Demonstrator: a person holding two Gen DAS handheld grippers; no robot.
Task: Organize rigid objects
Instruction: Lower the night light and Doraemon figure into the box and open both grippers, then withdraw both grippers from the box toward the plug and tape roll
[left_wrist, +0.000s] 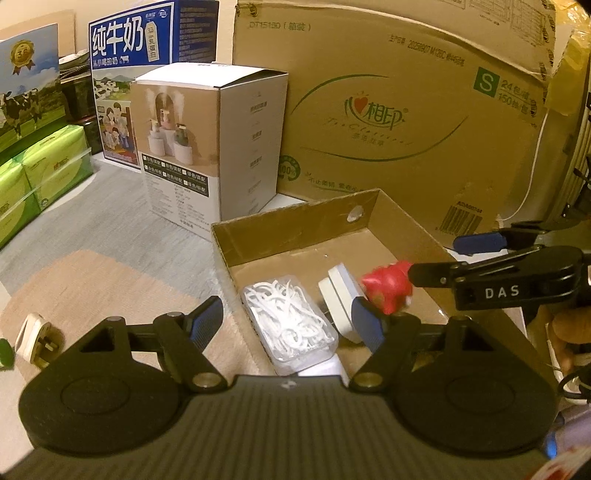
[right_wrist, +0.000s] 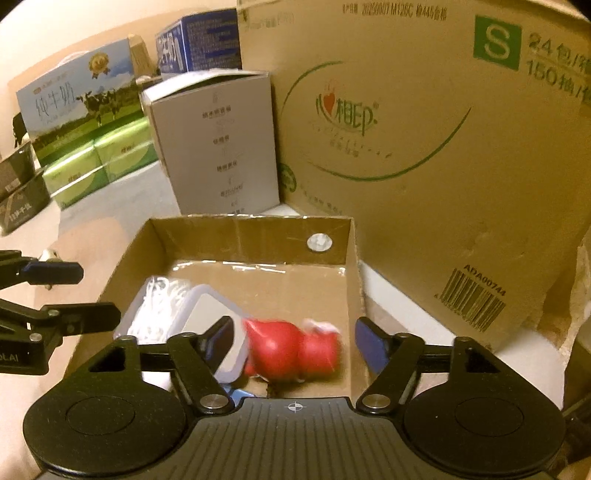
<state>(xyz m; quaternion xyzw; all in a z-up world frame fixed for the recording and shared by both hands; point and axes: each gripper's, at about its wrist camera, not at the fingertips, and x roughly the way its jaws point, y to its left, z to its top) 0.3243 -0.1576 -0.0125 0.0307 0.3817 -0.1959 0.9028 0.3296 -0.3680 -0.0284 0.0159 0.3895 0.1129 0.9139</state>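
Cardboard tray (right_wrist: 255, 225) sits on the floor in front of a large carton (right_wrist: 424, 147) and a grey box (right_wrist: 221, 147). Inside the tray lie a clear case of white floss picks (left_wrist: 291, 321), a white plug block (left_wrist: 341, 299) and a red toy (right_wrist: 295, 350). The toy appears blurred, between the fingers of the right gripper (right_wrist: 295, 341) but clear of both blue pads; the jaws stand wide apart and grip nothing. The left gripper (left_wrist: 288, 321) hangs over the tray's near left corner, jaws also wide, nothing held; the floss case lies below, between its fingers, and its right pad overlaps the plug block in view. Whether that pad touches the block cannot be told. A second white plug (left_wrist: 35, 338) lies outside the tray on the mat, to the left
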